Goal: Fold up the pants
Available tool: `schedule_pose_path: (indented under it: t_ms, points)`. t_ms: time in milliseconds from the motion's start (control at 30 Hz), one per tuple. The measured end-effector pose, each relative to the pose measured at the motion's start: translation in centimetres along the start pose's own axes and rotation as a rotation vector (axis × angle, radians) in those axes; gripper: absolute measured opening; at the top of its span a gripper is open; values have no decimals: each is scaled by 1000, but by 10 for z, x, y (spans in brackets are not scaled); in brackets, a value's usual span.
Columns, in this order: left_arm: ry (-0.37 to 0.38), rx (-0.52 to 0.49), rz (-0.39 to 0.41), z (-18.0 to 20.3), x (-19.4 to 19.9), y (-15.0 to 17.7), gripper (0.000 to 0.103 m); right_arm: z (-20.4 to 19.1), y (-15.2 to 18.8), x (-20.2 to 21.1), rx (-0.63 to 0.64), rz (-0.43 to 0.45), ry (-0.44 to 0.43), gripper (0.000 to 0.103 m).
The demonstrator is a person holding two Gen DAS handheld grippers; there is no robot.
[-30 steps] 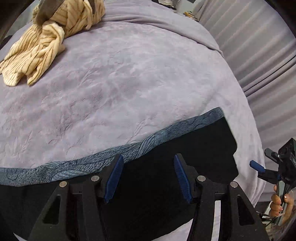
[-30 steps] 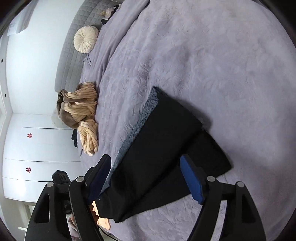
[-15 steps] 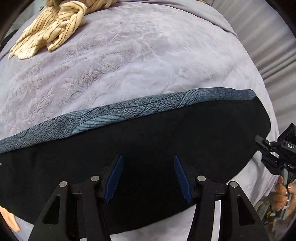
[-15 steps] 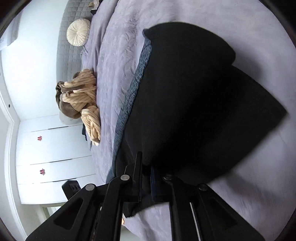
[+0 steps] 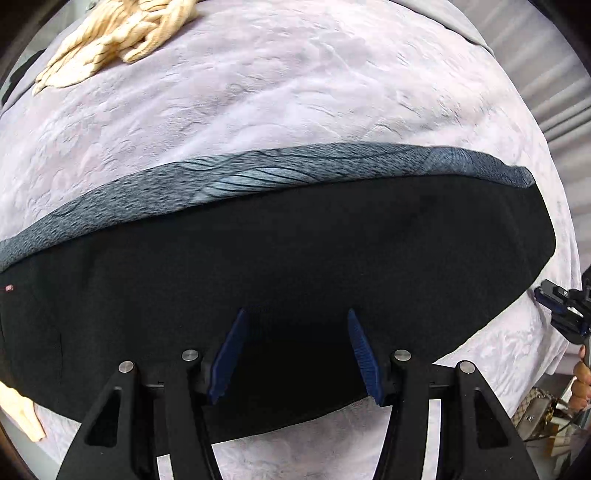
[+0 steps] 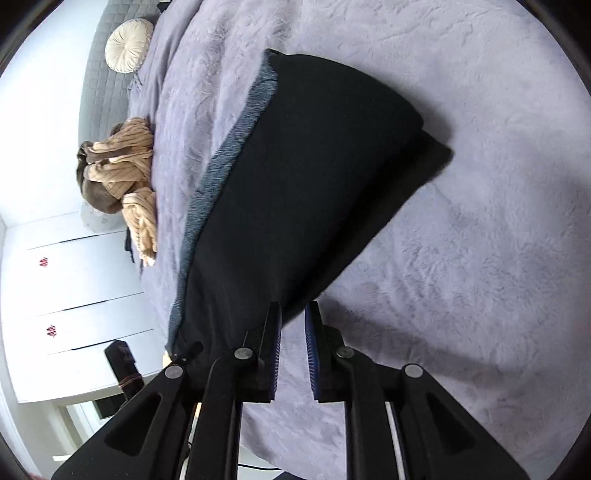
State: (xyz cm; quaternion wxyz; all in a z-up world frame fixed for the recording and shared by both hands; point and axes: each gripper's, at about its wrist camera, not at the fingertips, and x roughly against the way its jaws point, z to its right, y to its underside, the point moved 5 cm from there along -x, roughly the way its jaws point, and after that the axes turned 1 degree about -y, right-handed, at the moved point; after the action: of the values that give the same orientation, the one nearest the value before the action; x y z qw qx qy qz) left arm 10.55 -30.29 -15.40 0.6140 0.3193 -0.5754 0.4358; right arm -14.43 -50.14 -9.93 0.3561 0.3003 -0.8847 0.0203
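Black pants (image 5: 295, 240) lie folded flat on the lilac bedspread (image 5: 295, 92), with a grey-blue patterned band (image 5: 258, 177) along their far edge. My left gripper (image 5: 295, 314) points almost straight down over the black cloth, open, with nothing pinched between its blue pads. In the right wrist view the pants (image 6: 314, 166) run away from my right gripper (image 6: 293, 306). Its jaws stand a narrow gap apart and are opening. The pants' near corner ends right at the fingertips, and bedspread shows between the pads. The right gripper (image 5: 561, 306) also shows at the pants' right end.
A beige striped garment (image 5: 122, 33) lies crumpled at the far left of the bed, also seen as the beige bundle (image 6: 133, 177). A round cream cushion (image 6: 129, 46) leans on the headboard. White wardrobe doors (image 6: 74, 295) and a grey curtain (image 5: 546, 55) flank the bed.
My left gripper has sunk closer over the pants, jaws unchanged. My right gripper went from wide open to shut at the pants' near corner, and now its jaws have parted a little.
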Motion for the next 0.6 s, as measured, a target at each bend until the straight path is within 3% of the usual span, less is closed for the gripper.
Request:
schedule_pose_path:
  t_ms: [67,167,300,433,533,600]
  points:
    - [-7,27,5,-12,3,0,57,-10,6,-12,-1,-33,-36,28]
    - [-44,77,12,-46,9,3,57,-42,28,-47,56,-111,-86,56]
    - [-132,129,25,-104,16,10,57,-87,78,-117,123,-278,-175,57]
    - [-195,190,14,-170,16,27,57,-124,130,-191,156,-407,-203,57]
    - [-179,216,11,-206,13,46,57,-136,154,-231,134,-471,-209,57]
    - [-150,178,22,-209,13,52,57,-142,166,-250,109,-489,-212,57]
